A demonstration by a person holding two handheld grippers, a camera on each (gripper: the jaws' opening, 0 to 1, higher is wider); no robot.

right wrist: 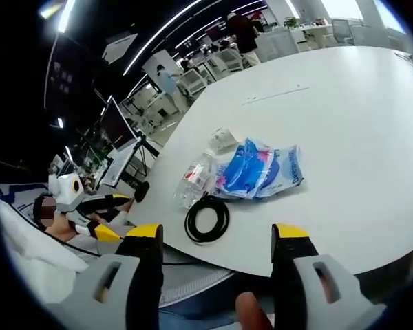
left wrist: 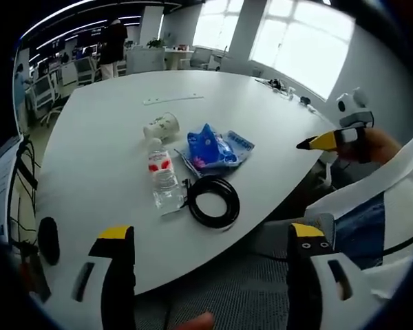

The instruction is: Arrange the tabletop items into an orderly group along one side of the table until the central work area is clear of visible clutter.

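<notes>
Four items sit grouped on the white table (left wrist: 110, 130) in our left gripper view: a tipped paper cup (left wrist: 160, 126), a clear water bottle (left wrist: 164, 180) lying on its side with a red label, a blue plastic bag (left wrist: 215, 149), and a black coiled cable (left wrist: 213, 201). The bottle touches the cable's coil, and the bag lies just beside both. A white strip (left wrist: 173, 100) lies farther out on the table. Behind it we see an open office with bright windows, chairs and standing people. Our left gripper (left wrist: 213, 240) hangs off the near table edge, jaws spread wide and empty, the cluster between and beyond them. The right gripper (left wrist: 330, 141) enters from the right, held in a hand; we cannot tell its jaw state here.

Turning to the right gripper view, the same table (right wrist: 344, 103) carries the cup (right wrist: 222, 139), bottle (right wrist: 195, 180), bag (right wrist: 258, 170) and cable (right wrist: 207, 218). Our right gripper (right wrist: 217, 237) holds its jaws wide apart, empty, with the cable just ahead between them. The left gripper (right wrist: 100, 220) shows at the left.
</notes>
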